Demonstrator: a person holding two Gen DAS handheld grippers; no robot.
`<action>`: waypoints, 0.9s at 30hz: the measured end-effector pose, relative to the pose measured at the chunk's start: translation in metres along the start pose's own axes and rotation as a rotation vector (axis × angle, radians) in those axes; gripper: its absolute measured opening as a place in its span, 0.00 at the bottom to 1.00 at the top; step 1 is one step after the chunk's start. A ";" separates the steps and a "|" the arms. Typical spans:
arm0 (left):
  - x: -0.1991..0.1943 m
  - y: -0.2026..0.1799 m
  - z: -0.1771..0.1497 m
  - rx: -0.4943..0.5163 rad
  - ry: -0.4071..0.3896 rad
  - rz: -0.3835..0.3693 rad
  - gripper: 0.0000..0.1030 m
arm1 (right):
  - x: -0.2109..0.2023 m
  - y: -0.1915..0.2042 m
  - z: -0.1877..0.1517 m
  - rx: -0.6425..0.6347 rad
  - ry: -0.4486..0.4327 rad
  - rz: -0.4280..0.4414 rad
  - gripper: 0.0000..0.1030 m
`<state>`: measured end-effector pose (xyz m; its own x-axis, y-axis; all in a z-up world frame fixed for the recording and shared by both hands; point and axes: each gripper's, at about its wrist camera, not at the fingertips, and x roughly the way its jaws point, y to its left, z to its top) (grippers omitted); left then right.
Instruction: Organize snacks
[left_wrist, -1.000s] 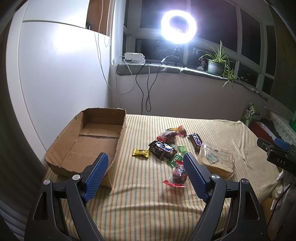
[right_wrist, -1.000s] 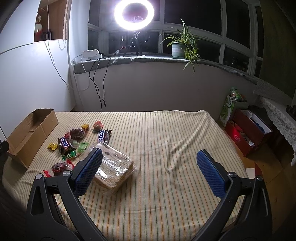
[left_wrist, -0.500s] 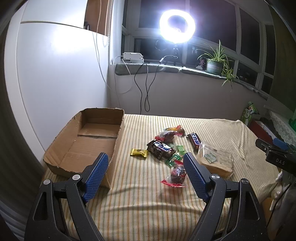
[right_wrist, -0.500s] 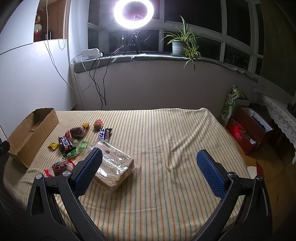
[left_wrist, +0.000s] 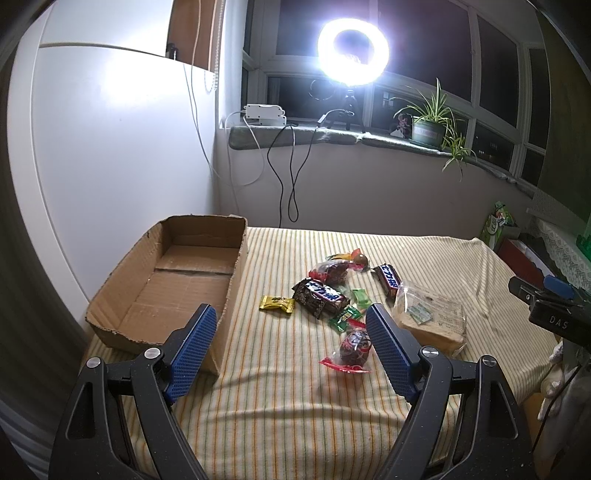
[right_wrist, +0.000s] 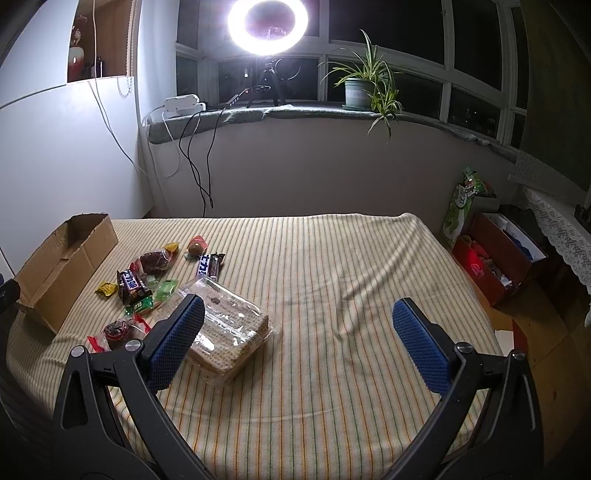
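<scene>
Left wrist view: striped cloth under a ring light, both tools gaping wide, empty.

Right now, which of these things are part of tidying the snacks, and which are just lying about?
Part of the job: cardboard box, Snickers bars, yellow candy, green candies, red-wrapped sweet, cracker pack, both open grippers.

Just about: ring light, potted plant, cables, red bin.

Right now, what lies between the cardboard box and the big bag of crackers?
In the left wrist view, small wrapped snacks lie scattered on the striped cloth between the cardboard box and the cracker bag.
</scene>
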<state>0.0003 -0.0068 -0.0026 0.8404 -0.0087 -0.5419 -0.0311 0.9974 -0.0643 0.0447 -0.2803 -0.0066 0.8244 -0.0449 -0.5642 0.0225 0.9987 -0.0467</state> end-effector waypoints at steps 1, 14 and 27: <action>0.000 0.000 0.000 0.000 0.000 0.000 0.81 | 0.000 0.000 0.000 0.000 0.001 0.000 1.00; 0.005 -0.006 -0.001 0.008 0.012 -0.003 0.81 | 0.004 0.000 -0.002 0.001 0.009 0.005 1.00; 0.021 -0.018 -0.004 0.035 0.057 -0.040 0.81 | 0.030 -0.007 -0.005 0.009 0.071 0.050 1.00</action>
<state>0.0164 -0.0255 -0.0160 0.8083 -0.0521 -0.5865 0.0218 0.9980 -0.0587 0.0668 -0.2889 -0.0271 0.7824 0.0033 -0.6227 -0.0121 0.9999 -0.0098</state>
